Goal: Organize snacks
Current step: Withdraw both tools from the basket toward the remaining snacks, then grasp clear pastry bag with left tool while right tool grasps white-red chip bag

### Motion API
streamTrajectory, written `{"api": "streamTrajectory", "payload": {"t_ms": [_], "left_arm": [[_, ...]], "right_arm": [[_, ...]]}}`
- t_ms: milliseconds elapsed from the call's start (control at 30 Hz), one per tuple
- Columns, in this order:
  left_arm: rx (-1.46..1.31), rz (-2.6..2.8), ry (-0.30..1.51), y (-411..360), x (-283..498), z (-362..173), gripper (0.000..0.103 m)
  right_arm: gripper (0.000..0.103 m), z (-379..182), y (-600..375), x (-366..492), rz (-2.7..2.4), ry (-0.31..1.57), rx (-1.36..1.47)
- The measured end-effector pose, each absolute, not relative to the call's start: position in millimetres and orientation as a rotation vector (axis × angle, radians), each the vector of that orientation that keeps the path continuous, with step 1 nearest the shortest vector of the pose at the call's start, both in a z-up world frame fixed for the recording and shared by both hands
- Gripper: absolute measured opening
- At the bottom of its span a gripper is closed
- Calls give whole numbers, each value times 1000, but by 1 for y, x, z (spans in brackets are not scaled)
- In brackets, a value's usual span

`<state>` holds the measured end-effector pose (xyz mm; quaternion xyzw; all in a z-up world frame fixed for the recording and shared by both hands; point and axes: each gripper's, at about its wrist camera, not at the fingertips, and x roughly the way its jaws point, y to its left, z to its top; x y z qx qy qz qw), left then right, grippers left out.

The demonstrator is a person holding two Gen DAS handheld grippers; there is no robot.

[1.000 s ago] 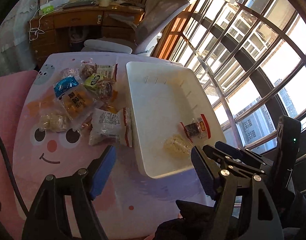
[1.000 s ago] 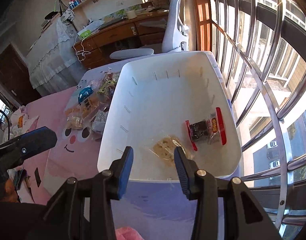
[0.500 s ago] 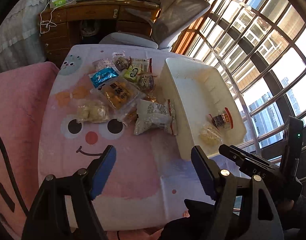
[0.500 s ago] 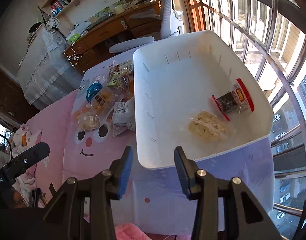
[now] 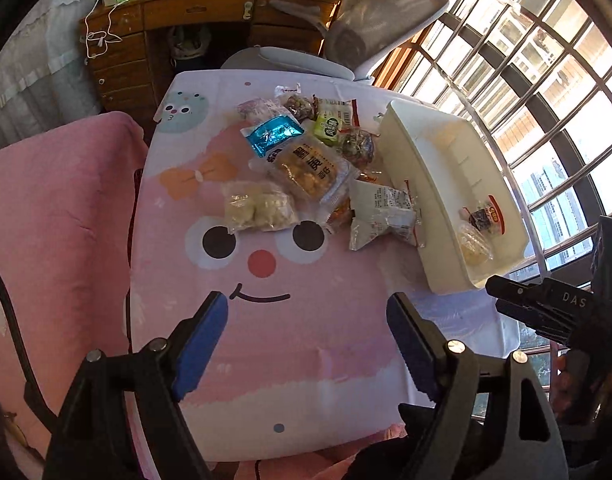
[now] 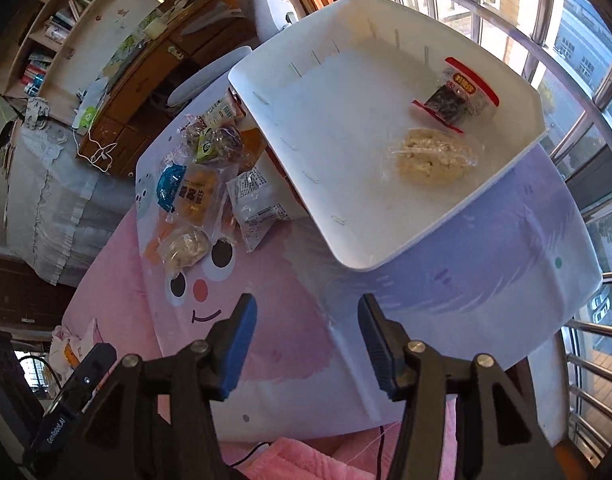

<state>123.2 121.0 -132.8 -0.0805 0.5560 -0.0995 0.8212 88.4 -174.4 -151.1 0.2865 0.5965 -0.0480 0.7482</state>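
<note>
Gleaming crinkly plastic snack packets [image 5: 306, 168] — beside smooth white rectangular bin [image 5: 433, 184].

White bin [image 6: 385, 248], pink tablecloth [image 5: 266, 344] (cartoon face), blue packet [image 5: 274, 134]

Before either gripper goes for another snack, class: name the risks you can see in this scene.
1. The snack pile overlaps, so the left gripper, jaws opening and empty, may drag neighbours along with one packet.
2. The white packet lies against the white bin; a finger could catch the wall and shove the bin.
3. The tablecloth may bunch up if the pads scrape it.
</note>
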Motion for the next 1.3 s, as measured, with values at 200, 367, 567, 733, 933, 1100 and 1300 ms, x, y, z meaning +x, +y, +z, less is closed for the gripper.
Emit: {"api": "streamTrajectory", "payload": {"t_ms": [200, 367, 567, 733, 933, 1100, 1300], "left_arm": [[-193, -173, 1230, 138, 139, -149, 86], [-208, -136, 1257, 145, 157, -162, 88], [-203, -96, 1310, 147, 187, -181, 91], [-205, -80, 1348, 144, 212, -198, 91], [-206, -53, 1390, 139, 243, -226, 91], [-212, -44, 1415, 136, 264, -248, 91], [-199, -30, 1434, 132, 282, -270, 91]], "right_arm": [[67, -165, -171, 100, -237, 1404, 750], [67, -179, -169, 115, -296, 1415, 892], [67, -195, -164, 140, -336, 1408, 982], [67, -212, -158, 162, -375, 1428, 1014], [67, -229, -148, 186, -370, 1414, 1015], [67, -241, -139, 201, -364, 1387, 1000], [67, -255, -128, 221, -338, 1370, 960]]}}
